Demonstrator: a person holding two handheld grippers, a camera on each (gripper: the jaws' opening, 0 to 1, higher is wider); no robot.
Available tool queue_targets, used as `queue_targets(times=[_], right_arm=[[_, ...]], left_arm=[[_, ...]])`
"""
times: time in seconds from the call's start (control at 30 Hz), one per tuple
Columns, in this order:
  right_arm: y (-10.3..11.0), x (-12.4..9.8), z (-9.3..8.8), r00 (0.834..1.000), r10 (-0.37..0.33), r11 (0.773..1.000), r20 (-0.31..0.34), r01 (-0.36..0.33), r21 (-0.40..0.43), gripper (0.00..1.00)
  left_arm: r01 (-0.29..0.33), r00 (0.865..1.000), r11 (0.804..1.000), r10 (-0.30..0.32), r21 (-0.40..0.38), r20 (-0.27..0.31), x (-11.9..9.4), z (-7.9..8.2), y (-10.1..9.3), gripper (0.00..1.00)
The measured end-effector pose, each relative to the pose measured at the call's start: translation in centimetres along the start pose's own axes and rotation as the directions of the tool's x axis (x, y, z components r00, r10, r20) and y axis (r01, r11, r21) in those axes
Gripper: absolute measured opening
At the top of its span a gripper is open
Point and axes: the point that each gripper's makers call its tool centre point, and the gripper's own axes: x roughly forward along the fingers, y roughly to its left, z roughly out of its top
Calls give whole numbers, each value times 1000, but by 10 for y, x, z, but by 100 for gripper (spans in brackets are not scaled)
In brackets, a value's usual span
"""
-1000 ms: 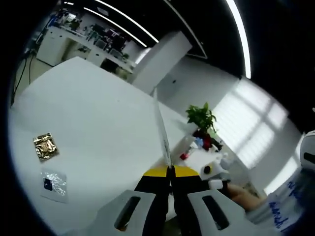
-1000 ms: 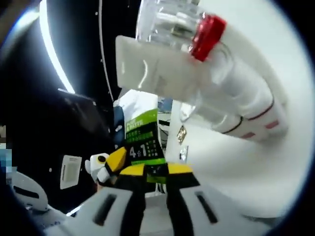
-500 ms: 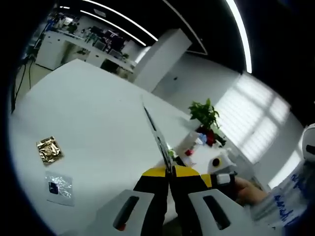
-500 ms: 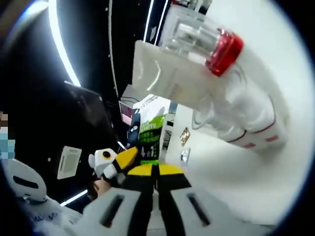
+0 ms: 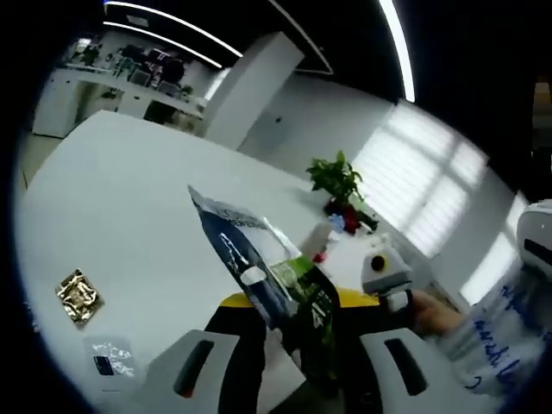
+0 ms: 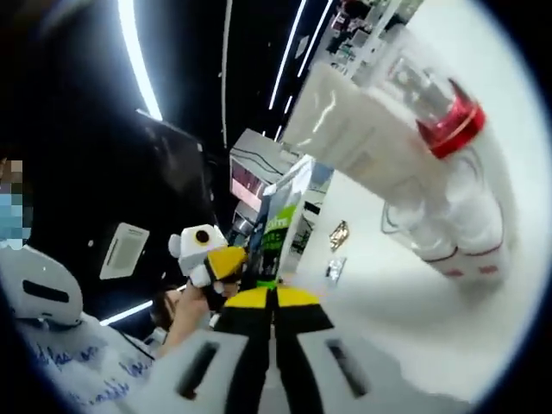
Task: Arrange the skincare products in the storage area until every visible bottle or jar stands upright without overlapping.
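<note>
Left gripper [image 5: 297,315]: jaws pinching a flat printed sachet [image 5: 267,289], held tilted above the white surface [image 5: 129,190]. Right gripper [image 6: 274,297]: jaws pressed together on the same sachet's edge [image 6: 280,228]. On the surface beyond, a gold packet [image 5: 78,297] and a clear packet [image 5: 108,360], apart. Near the right gripper view's top, a red-capped bottle [image 6: 435,116] against a pale tube [image 6: 362,138].

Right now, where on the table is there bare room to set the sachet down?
Bare tabletop stretches from the gold packet and clear packet toward the far edge. It is crowded around the plant and the bottles near it. The left gripper holds the sachet.
</note>
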Motion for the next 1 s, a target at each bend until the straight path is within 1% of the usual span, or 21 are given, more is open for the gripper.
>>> queue_targets(times=[0.1, 0.23, 0.43, 0.5, 0.57, 0.63, 0.77, 0.83, 1.0], right_arm=[[-1, -1, -1, 1000, -4, 1000, -3, 4, -4, 1], [-3, -3, -2, 999, -24, 999, -23, 23, -30, 1], [-7, -4, -6, 997, -55, 997, -59, 52, -64, 1], [-10, -5, -9, 995, -71, 995, -77, 65, -75, 1], [-12, -4, -10, 993, -79, 994, -84, 72, -81, 1], [-13, -4, -10, 993, -82, 994, -88, 75, -81, 1], [-16, -3, -11, 990, -100, 992, -102, 91, -88, 1], [-18, -2, -12, 988, -107, 991, -111, 97, -91, 1], [-23, 0, -14, 982, -131, 987, -135, 116, -114, 1]], left_arm=[[-8, 1000, 1000, 8, 2, -8, 2, 7, 8, 23], [0, 1000, 1000, 0, -11, -7, 6, 17, 16, 22], [16, 999, 1000, -17, -10, -35, 13, 22, 26, 22], [17, 999, 1000, -18, -23, -48, 15, 21, 29, 18], [6, 998, 999, -8, -33, -65, 18, 18, 34, 12], [-9, 997, 999, 6, -36, -79, 20, 15, 38, 10], [-17, 996, 998, 13, -55, -87, 22, 12, 43, 6], [-34, 994, 998, 28, -55, -107, 23, 7, 48, 6], [-59, 990, 997, 52, -57, -130, 27, 1, 56, 5]])
